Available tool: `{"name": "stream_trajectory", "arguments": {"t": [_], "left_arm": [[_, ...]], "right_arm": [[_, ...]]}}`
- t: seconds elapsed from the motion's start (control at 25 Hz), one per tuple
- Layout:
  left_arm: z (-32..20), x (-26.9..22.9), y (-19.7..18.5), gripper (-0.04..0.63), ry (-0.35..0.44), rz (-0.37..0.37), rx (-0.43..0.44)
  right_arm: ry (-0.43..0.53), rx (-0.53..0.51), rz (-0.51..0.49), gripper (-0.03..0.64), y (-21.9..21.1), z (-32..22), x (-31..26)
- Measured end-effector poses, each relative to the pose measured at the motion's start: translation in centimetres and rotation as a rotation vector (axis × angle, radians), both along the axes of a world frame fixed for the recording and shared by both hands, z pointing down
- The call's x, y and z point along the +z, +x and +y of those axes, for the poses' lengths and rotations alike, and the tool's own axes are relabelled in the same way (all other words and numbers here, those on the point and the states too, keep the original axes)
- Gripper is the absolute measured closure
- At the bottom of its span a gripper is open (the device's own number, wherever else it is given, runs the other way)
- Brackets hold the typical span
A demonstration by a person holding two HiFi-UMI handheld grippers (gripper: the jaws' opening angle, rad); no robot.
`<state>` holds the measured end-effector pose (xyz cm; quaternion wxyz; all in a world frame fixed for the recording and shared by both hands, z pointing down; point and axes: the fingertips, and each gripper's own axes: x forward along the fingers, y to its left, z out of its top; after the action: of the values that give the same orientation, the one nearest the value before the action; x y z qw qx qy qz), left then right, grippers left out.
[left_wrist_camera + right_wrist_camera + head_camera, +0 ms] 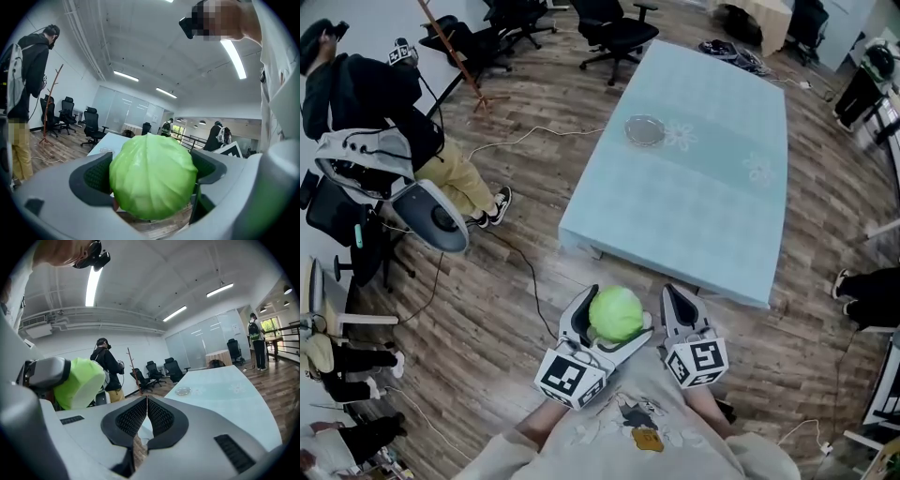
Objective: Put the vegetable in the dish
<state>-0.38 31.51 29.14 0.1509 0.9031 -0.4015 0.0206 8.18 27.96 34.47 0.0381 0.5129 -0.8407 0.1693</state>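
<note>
I am pinching the green cabbage [152,180] between the jaws of my left gripper [613,311], holding it close to my chest above the wood floor [534,216]. My right gripper [673,298] is hovering just beside it, jaws pressed together on nothing. The glass dish [645,129] is sitting well apart, toward the far end of the pale blue table [712,206]. A cable [520,267] is trailing across the floor near the table's near corner. A person [366,103] is standing off to the left, with a coat stand [455,56] and office chairs [614,33] beyond. My shirt's cartoon print [633,412] is too small to read.
</note>
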Motion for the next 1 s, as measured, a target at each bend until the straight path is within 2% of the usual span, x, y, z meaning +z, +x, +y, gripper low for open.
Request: {"name": "stream_trajectory", "arguments": {"t": [0.2, 0.4, 0.64, 0.76, 1.0], "left_arm": [[-1.7, -0.2, 2.0, 0.064, 0.020, -0.017, -0.038], [-2.8, -0.1, 2.4, 0.064, 0.005, -0.012, -0.064], [-5.3, 0.9, 1.1, 0.063, -0.035, -0.008, -0.080], [-7.6, 0.3, 0.0, 0.064, -0.031, 0.008, -0.093], [-12.5, 0.6, -2.4, 0.063, -0.040, 0.013, -0.060]], "right_arm": [[0.006, -0.029, -0.009, 0.592, 2.4, -1.7, 0.4], [-0.007, -0.063, -0.015, 0.592, 2.4, -3.0, 1.0], [-0.039, -0.071, -0.016, 0.592, 1.0, -4.7, 1.5], [-0.047, -0.070, -0.004, 0.592, 0.3, -6.6, 1.5], [-0.024, -0.052, 0.012, 0.592, -2.5, -11.3, 0.4]]}}
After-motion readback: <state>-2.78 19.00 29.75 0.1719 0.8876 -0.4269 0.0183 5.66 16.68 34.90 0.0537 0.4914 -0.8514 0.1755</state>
